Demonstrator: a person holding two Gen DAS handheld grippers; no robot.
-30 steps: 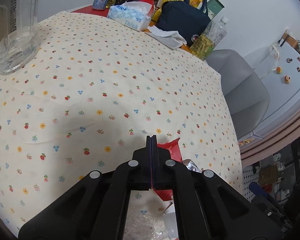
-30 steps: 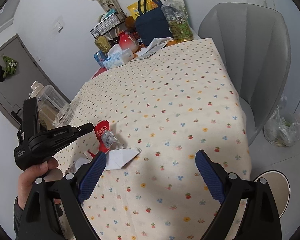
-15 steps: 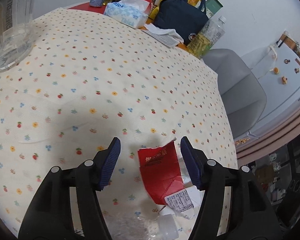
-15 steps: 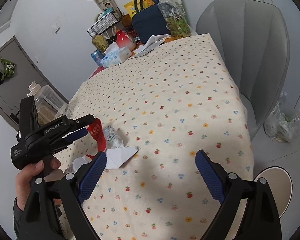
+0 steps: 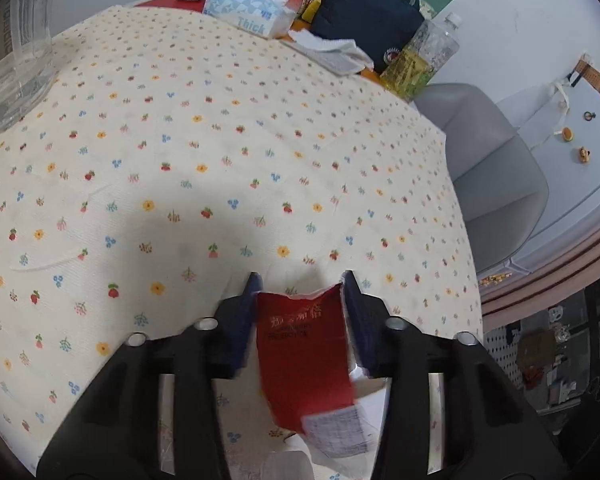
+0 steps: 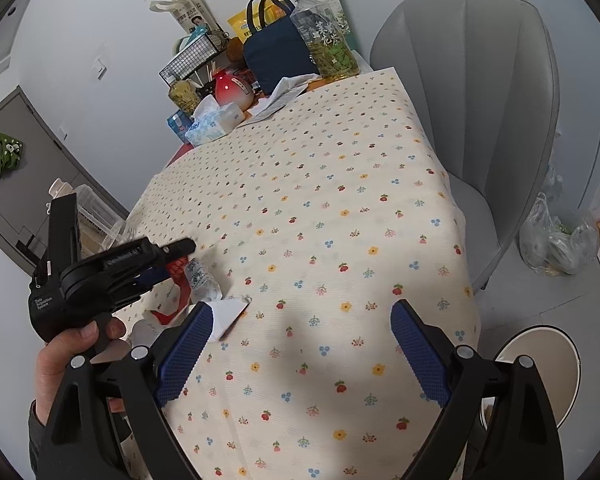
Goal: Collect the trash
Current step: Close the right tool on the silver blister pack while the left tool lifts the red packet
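Left gripper: fingers parted on either side of the red wrapper, not visibly pinching it; whether they touch it I cannot tell.
Right gripper: fingers spread wide, holding nothing, hovering over the worktop.
Trash: red wrapper, crumpled plastic bottle and white paper heaped at the worktop's near-left corner, about 9 o'clock from the right gripper.
Risk: the wrapper looks thin and slack; a closing grip could catch only its torn edge and let it slide out.
Risk: the heap lies near the edge; a nudge could push pieces off.
Hidden: the wrapper's lower end is cut off by the picture's edge; the round bin at 4 o'clock is half covered.
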